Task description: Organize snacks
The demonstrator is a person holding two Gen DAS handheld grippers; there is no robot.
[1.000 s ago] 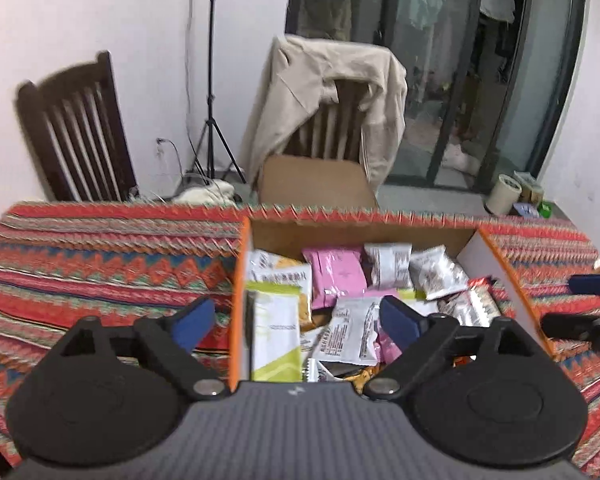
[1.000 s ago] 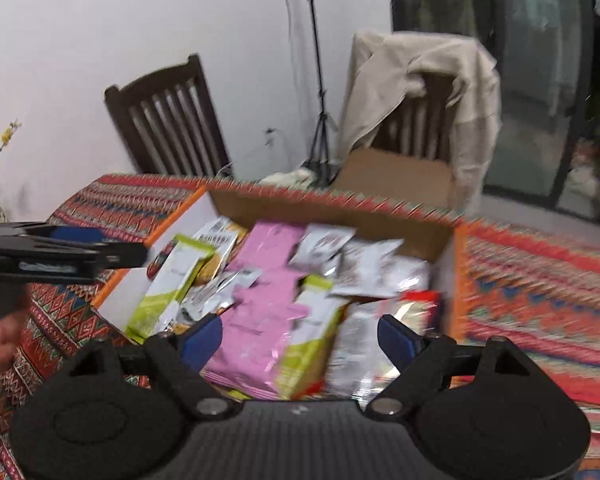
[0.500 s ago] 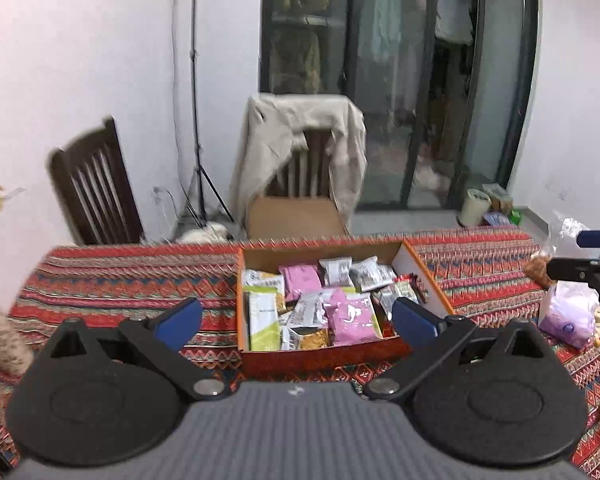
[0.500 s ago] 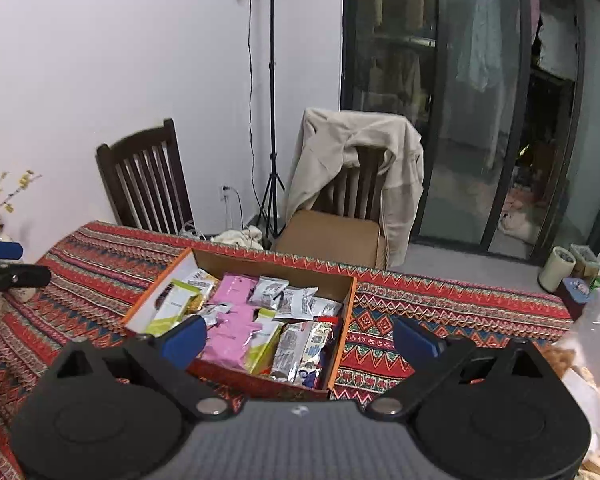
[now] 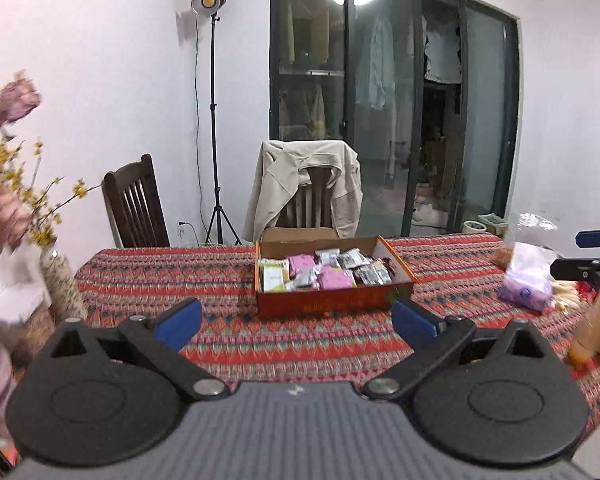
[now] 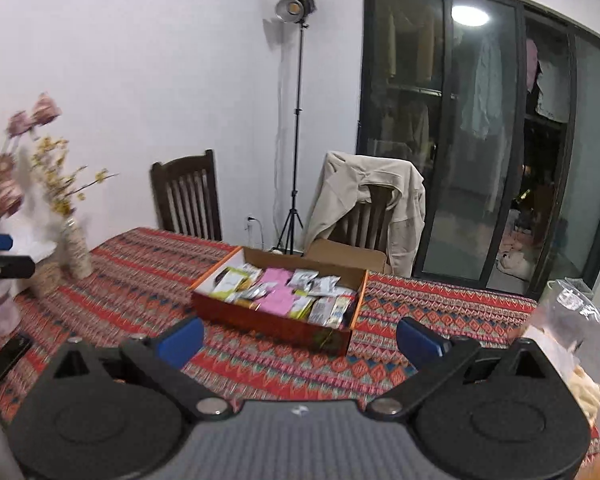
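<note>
An orange cardboard box (image 5: 332, 304) filled with several snack packets (image 5: 332, 278) in pink, green and silver stands in the middle of the patterned table; it also shows in the right wrist view (image 6: 272, 326). My left gripper (image 5: 296, 320) is open and empty, held well back from the box. My right gripper (image 6: 300, 338) is open and empty, also back from the box and to its right. The right gripper shows at the far right of the left wrist view (image 5: 592, 256), and the left gripper at the far left of the right wrist view (image 6: 0, 256).
A clear bag with purple contents (image 5: 528, 280) and loose snacks lie on the table's right side. A vase of flowers (image 6: 74, 248) stands at the left end, a dark phone (image 6: 8, 356) near it. Two chairs (image 5: 312, 196) and a light stand (image 5: 214, 120) are behind the table.
Both grippers have pulled far back and up from the box, from right over the packets to a wide view of the whole table. Both stayed open.
</note>
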